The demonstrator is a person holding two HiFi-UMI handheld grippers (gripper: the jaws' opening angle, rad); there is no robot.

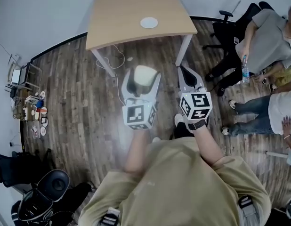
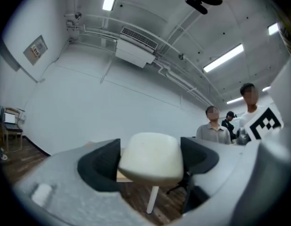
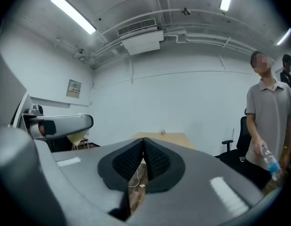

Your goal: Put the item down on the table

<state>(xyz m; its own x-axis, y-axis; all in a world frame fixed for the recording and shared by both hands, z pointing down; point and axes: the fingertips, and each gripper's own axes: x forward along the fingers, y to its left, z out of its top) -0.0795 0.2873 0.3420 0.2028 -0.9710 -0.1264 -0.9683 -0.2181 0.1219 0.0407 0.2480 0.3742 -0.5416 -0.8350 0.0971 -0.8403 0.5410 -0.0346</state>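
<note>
Cream-coloured and rounded, the item (image 1: 144,73) sits pinched in the left gripper (image 1: 141,80) above bare floor. The table (image 1: 122,18) lies well ahead of it, so the set-down likely has not begun. A white disc (image 1: 149,22) lies on the table; whether it is a dish or a lid is unclear. The left gripper view shows both pads (image 2: 102,168) pressing the item's sides. The right gripper view shows the right gripper (image 3: 143,149) pressed together, empty.
</note>
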